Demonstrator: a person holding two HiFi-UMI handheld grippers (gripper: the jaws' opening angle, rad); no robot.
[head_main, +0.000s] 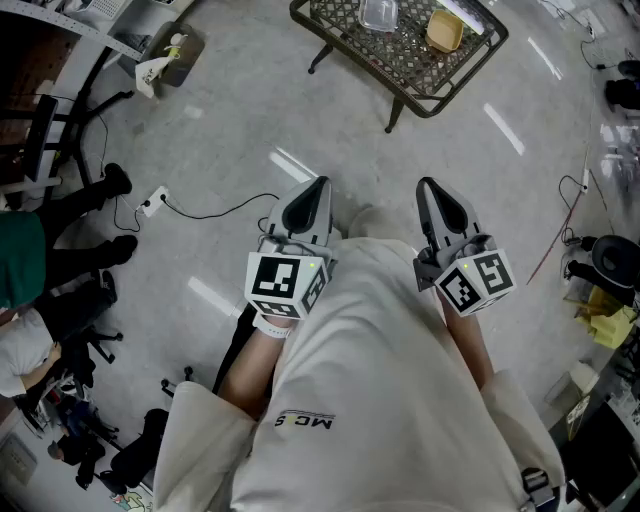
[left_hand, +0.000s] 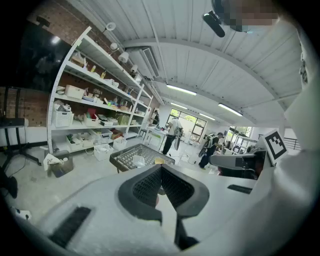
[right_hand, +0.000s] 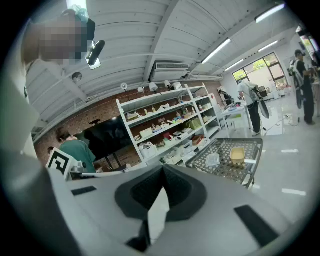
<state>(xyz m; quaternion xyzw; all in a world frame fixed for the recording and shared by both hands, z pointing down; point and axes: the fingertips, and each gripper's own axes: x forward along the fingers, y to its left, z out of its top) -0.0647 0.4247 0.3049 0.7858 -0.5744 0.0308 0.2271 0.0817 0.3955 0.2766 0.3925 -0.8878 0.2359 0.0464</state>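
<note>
Near: left gripper (head_main: 318, 186) and right gripper (head_main: 428, 186) at the waist, both with jaws closed on nothing. Far, well apart from them: mesh table (head_main: 440, 100) carrying a yellow tub (head_main: 445, 30), with a clear tub (head_main: 378, 14) to its left. Tubs judged light, thin-walled and likely flexible; pinch one wall at the rim.

Workshop-lab: stocked shelving (left_hand: 95, 107), brick wall (right_hand: 102, 117), concrete floor (head_main: 240, 130).

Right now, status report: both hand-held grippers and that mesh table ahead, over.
Left hand-held gripper shut, empty; right hand-held gripper shut, empty. Mesh table ahead, untouched; yellow container and clear container on it. Floor cable off left.
</note>
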